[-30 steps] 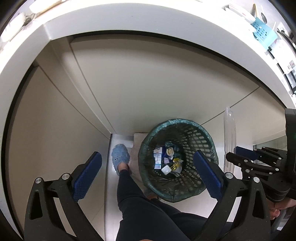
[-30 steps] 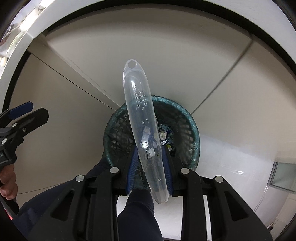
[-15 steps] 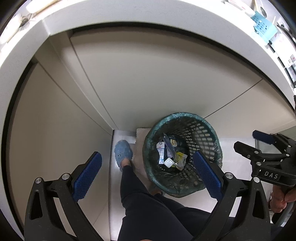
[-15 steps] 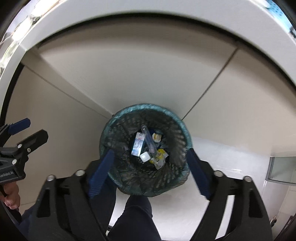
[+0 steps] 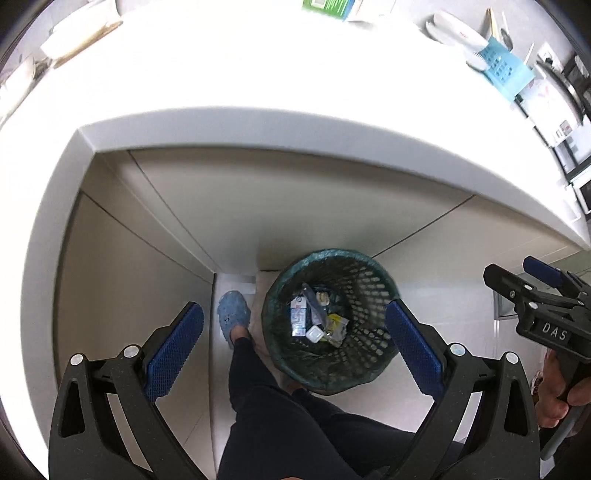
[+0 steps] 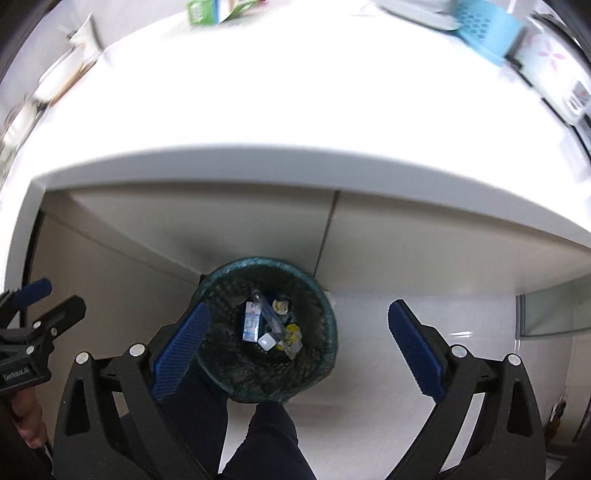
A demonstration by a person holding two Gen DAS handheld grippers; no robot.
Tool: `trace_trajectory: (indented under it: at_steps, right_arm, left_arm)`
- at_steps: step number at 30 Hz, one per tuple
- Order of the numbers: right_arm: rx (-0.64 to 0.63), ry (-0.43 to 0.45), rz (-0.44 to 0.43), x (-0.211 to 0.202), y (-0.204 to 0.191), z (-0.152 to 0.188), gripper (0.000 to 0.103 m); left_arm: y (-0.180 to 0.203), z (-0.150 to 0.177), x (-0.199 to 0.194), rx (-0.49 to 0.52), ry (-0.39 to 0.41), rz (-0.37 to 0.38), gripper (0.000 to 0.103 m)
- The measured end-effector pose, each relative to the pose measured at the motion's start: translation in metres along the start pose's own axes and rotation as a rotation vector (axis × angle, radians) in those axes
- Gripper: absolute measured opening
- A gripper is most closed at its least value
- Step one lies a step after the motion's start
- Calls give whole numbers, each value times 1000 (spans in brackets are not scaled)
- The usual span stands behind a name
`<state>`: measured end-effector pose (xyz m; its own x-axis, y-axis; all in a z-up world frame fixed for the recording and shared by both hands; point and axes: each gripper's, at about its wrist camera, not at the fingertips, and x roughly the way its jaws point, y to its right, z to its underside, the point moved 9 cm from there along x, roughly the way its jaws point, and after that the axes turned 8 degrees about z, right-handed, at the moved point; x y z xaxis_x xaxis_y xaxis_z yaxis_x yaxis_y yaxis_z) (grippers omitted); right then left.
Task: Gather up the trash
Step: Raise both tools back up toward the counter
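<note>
A dark mesh trash bin with a green liner (image 5: 373,284) (image 6: 325,306) stands on the floor below the counter. Inside lie a clear plastic tube (image 6: 269,315) (image 5: 312,301), a blue-white carton (image 5: 298,316) (image 6: 252,320), a white cap and yellow wrappers. My left gripper (image 5: 295,343) is open and empty high above the bin. My right gripper (image 6: 295,339) is open and empty, also above the bin; it shows at the right edge of the left wrist view (image 5: 532,291).
A white counter (image 5: 295,122) (image 6: 295,122) overhangs beige cabinet doors (image 5: 277,206). On it stand a blue basket (image 5: 508,72) (image 6: 484,22) and a green box (image 5: 328,5) (image 6: 201,11). The person's leg (image 5: 273,406) and blue shoe (image 5: 232,312) stand left of the bin.
My right gripper opened and dropped the clear plastic tube into the bin. Both grippers then rose, bringing the counter top into view.
</note>
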<state>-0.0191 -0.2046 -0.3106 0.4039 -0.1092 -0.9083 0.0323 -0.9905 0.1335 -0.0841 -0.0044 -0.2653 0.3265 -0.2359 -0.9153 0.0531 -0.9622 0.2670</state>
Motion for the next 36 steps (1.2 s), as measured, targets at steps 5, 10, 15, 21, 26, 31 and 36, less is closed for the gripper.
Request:
trace_trajectory:
  at_steps: [5, 10, 15, 21, 26, 31, 36]
  right_arm:
    - [24, 27, -4, -28, 9, -15, 93]
    - [21, 60, 3, -50, 15, -30, 93]
    - [21, 84, 2, -58, 11, -45, 93]
    - [42, 100, -6, -63, 14, -67, 93]
    - [58, 126, 2, -68, 18, -97, 93]
    - [72, 145, 8, -73, 21, -126, 93]
    - [76, 166, 22, -76, 20, -159, 93]
  left_arm:
    - [14, -17, -21, 39, 31, -14, 97]
    - [26, -37, -37, 62, 48, -14, 97]
    - [33, -54, -47, 73, 60, -10, 97]
    - [35, -77, -53, 72, 70, -4, 97]
    - [35, -104, -58, 69, 77, -3, 97]
    - [30, -134, -61, 69, 85, -12, 97]
    - [25, -166, -65, 69, 96, -12, 97]
